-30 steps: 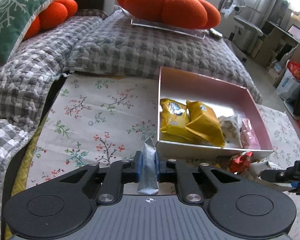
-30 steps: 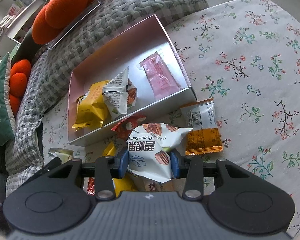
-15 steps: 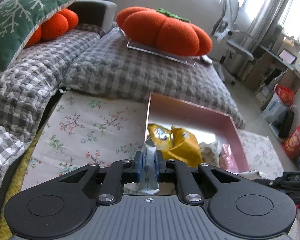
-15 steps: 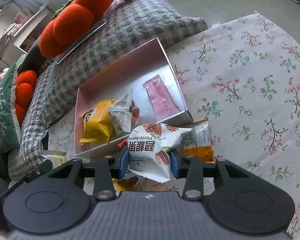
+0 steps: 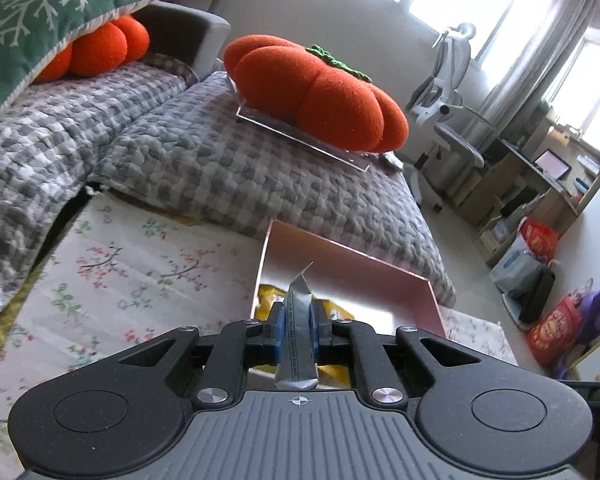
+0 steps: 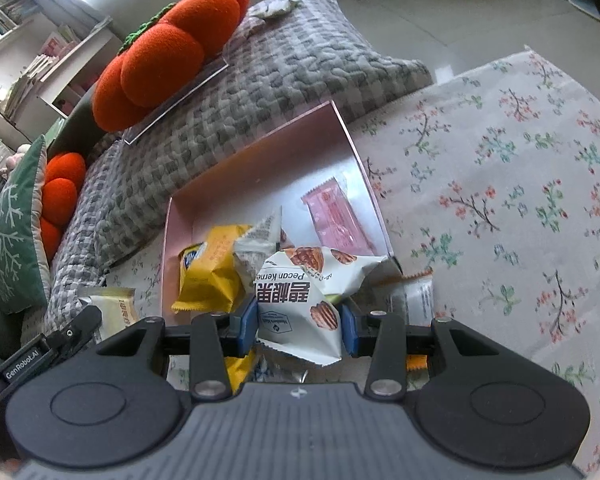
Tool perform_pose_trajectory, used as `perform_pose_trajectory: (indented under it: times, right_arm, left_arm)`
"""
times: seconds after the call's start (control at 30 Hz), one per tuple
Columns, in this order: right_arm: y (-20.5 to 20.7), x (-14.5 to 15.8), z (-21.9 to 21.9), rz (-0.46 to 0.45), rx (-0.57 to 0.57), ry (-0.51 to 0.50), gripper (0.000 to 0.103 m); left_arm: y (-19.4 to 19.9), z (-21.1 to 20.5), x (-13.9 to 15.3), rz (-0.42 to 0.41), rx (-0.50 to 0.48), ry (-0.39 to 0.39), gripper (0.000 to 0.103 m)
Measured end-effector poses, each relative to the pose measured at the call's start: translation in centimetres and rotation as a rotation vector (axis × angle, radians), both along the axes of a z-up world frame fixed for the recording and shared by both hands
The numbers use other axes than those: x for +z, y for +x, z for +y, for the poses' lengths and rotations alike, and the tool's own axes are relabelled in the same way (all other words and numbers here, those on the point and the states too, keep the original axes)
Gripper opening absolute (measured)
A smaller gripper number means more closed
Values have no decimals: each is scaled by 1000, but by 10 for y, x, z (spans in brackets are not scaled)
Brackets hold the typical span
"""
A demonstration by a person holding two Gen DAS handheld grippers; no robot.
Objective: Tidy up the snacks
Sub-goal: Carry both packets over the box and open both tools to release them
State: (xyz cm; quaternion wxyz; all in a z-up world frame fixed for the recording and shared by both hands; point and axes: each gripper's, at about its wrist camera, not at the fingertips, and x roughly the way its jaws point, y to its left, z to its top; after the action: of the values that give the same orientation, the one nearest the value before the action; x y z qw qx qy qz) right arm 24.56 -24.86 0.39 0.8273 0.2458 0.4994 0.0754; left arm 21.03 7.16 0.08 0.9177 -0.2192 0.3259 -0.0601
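Note:
A pink open box [image 5: 340, 252] stands on the floral tablecloth, its far wall [image 6: 260, 148] toward the sofa. Inside lie yellow packets [image 6: 208, 272], a grey-white packet [image 6: 256, 244] and a pink packet [image 6: 336, 216]. My left gripper [image 5: 297, 320] is shut on a thin silver packet [image 5: 296, 340], held edge-up over the box's near left corner. My right gripper [image 6: 299, 328] is shut on a white pecan packet [image 6: 300, 304], which hangs over the box's near wall. An orange-and-white packet [image 6: 416, 296] lies on the cloth beside the box, partly hidden.
Behind the table is a sofa with a grey checked cover [image 5: 220, 160], an orange pumpkin cushion [image 5: 320, 88] on a clear tray and a green pillow [image 5: 40, 28]. More loose packets lie under my right gripper. An office chair [image 5: 448, 112] stands far right.
My left gripper has tipped upward, so the box has dropped low in its view. My right gripper has lifted the pecan packet and brought it over the box's near wall.

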Motion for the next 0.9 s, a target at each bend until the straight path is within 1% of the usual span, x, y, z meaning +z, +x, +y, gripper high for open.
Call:
perform_pose_trajectory:
  times: [0.17, 0.27, 0.33, 0.4, 0.5, 0.63, 0.73, 0.9]
  right_arm:
    - [15, -10, 4, -29, 18, -10, 38]
    - [25, -16, 8, -33, 43, 12, 38]
    - [31, -19, 13, -40, 63, 7, 38]
    - [37, -23, 18, -45, 83, -3, 38]
    - [41, -29, 25, -42, 111, -24, 38]
    - [44, -33, 28, -60, 129, -48, 38]
    - [47, -34, 27, -74, 131, -53, 38]
    - [55, -42, 24, -86, 114, -116, 38]
  left_arm:
    - [19, 3, -11, -15, 1, -79, 10]
    - [27, 0, -16, -23, -6, -76, 10]
    - [31, -2, -20, -21, -10, -71, 10]
    - [36, -4, -25, -14, -23, -54, 10]
    - [42, -11, -35, 5, -53, 1, 10]
    - [50, -15, -45, 32, -61, 37, 10]
    - [53, -18, -46, 19, -66, 60, 10]
    - [57, -27, -44, -9, -74, 133, 11]
